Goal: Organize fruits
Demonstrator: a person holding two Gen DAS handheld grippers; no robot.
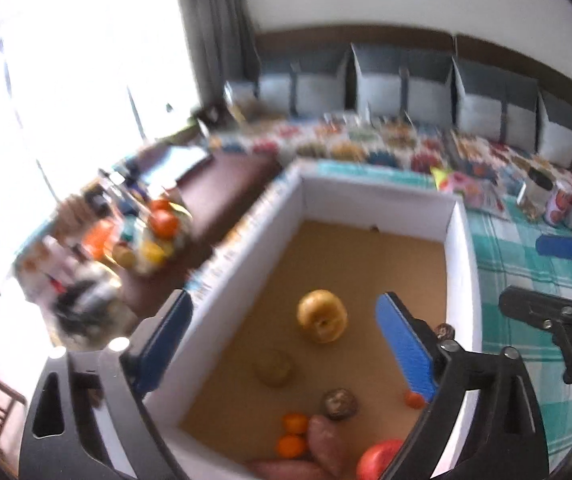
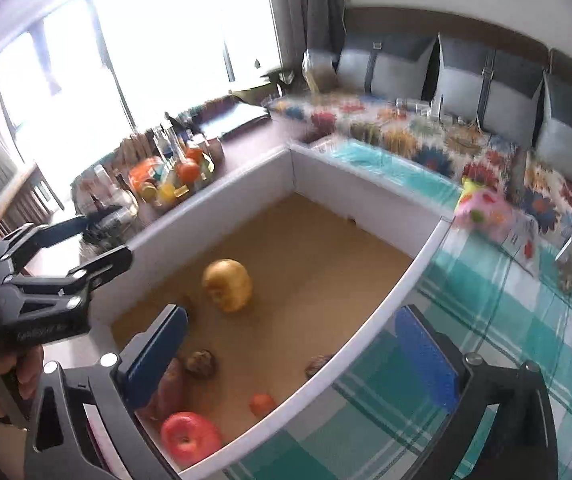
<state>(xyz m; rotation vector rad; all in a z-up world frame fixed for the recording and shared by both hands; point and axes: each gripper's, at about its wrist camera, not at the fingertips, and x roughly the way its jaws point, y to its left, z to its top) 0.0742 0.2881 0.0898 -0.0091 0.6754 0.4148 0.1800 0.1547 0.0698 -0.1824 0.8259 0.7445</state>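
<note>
While both tongs (image 1: 281, 344) gape empty, yellow apple (image 1: 322, 321) sits in box (image 1: 378, 200).

From my feed the box (image 2: 370, 332) is open on top, so I can drop in freely; its white walls block any level approach. Mid floor is bare around the yellow apple (image 2: 227, 285), far half empty too. Near corner is crowded w/ red apple (image 2: 190, 436), sweet potatoes (image 2: 171, 386) etc (tight fit)

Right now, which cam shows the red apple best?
Right wrist: the red apple sits whole and sharp in the box's near corner. Left wrist catches only part of it, cut off by the frame edge and gripper.
</note>
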